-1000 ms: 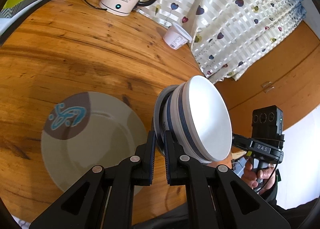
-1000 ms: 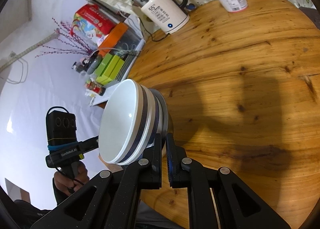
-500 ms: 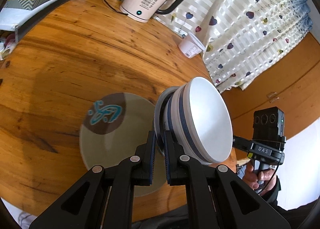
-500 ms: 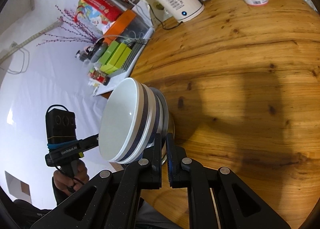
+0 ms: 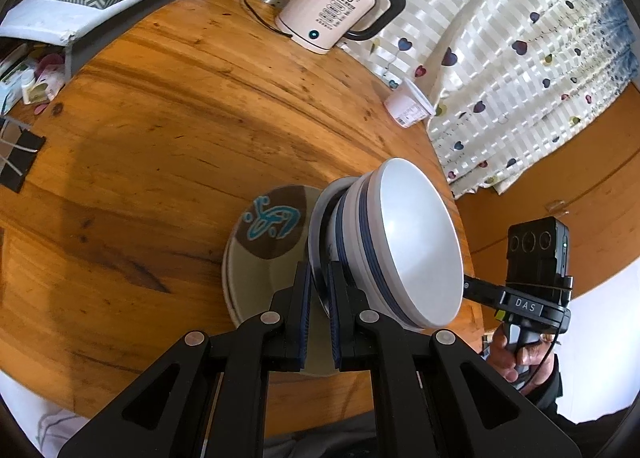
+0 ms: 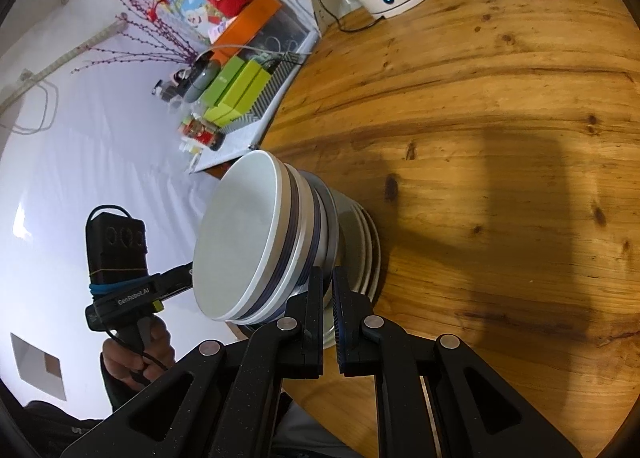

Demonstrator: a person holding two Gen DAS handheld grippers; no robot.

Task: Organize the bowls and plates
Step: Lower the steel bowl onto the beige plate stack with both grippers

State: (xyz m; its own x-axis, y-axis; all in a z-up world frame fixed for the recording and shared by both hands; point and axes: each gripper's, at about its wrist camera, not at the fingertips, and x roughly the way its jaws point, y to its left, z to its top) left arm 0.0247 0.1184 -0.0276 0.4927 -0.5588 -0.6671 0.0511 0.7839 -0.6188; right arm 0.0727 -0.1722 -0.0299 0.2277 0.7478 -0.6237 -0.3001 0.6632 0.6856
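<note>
Wooden table (image 5: pixel 160 146) slid past; plate (image 5: pixel 260 278) now nearer the bowl stack (image 5: pixel 400 242).

my left gripper (image 5: pixel 319 290) and my right gripper (image 6: pixel 327 290) both point forward and down, jaws pinched tight, facing each other. each hand (image 6: pixel 138 354) grips its handle below.

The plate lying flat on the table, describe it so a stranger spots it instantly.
On the round wooden table, look at the near edge, just beside the stack of bowls. The plate is beige, and unlike the plain white bowls it carries a brown patch with a turquoise squiggle.
</note>
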